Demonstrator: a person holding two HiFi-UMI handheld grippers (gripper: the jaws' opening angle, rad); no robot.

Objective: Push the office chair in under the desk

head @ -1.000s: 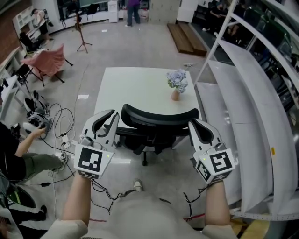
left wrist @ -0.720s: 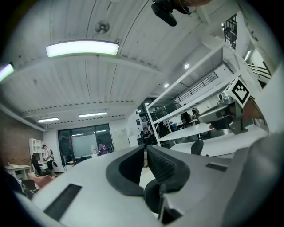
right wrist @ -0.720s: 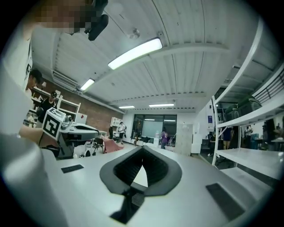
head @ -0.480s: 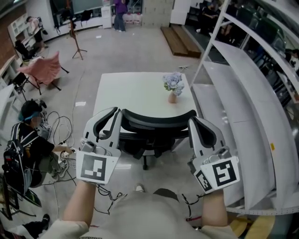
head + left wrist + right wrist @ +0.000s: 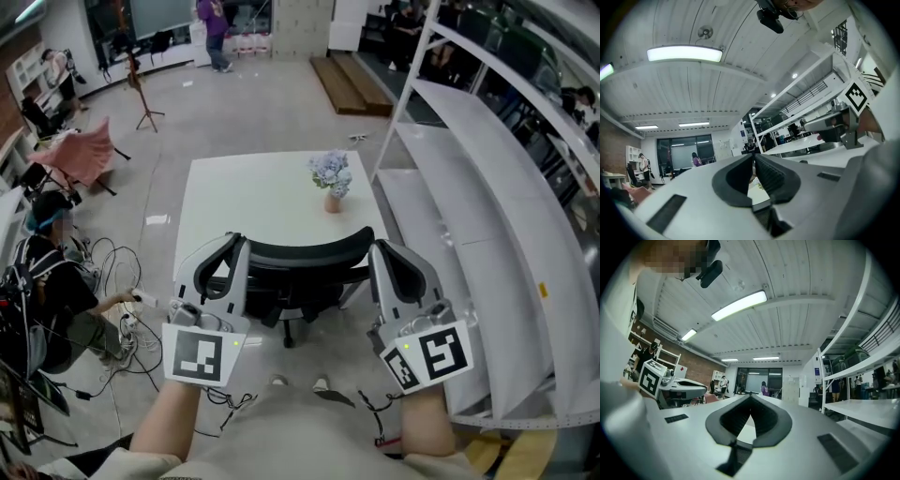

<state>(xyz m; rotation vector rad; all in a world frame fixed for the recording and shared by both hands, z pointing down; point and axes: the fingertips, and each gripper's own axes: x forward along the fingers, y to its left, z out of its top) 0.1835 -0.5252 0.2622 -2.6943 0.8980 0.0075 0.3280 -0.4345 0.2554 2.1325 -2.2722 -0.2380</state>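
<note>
The black office chair (image 5: 298, 255) stands at the near edge of the white desk (image 5: 253, 197), its curved backrest facing me and its seat partly under the top. My left gripper (image 5: 234, 247) is shut, its tips at the left end of the backrest. My right gripper (image 5: 378, 249) is shut too, its tips at the right end. Both look to be touching the backrest. The left gripper view has its jaws (image 5: 753, 155) closed tip to tip and aimed up at the ceiling. In the right gripper view the jaws (image 5: 750, 397) are likewise closed. Neither of those views has the chair in it.
A small vase of pale flowers (image 5: 330, 178) stands on the desk's far right. A tall white shelving rack (image 5: 487, 187) runs along the right side. A person (image 5: 47, 281) crouches at the left among floor cables (image 5: 131, 323). A pink chair (image 5: 80, 155) and wooden planks (image 5: 352, 84) lie farther off.
Both grippers have moved forward and now sit level with the ends of the backrest. The head camera has moved forward with them. The person at the left has shifted.
</note>
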